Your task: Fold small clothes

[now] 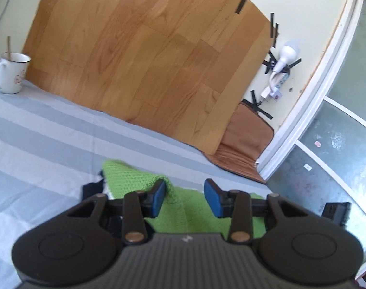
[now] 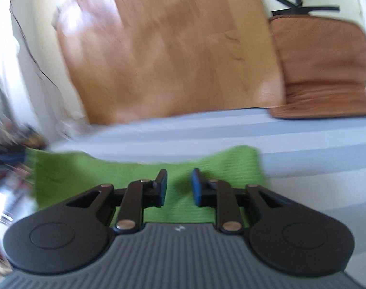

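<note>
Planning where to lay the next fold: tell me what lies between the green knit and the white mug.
Only bare striped sheet between the green knit and the white mug, seen in the left wrist view.

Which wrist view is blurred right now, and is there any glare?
Right wrist view: motion-smeared, worst at the left edge, the wooden board soft with pale glare patches; the green knit cloth loses its texture. Left wrist view: much sharper, mug and board grain crisp, only fisheye bending of the window frame.

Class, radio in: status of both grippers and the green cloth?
Left gripper jaws open, empty. Right gripper jaws apart, empty. Green cloth on striped sheet, one fold raised. Mug far off, clear.
</note>
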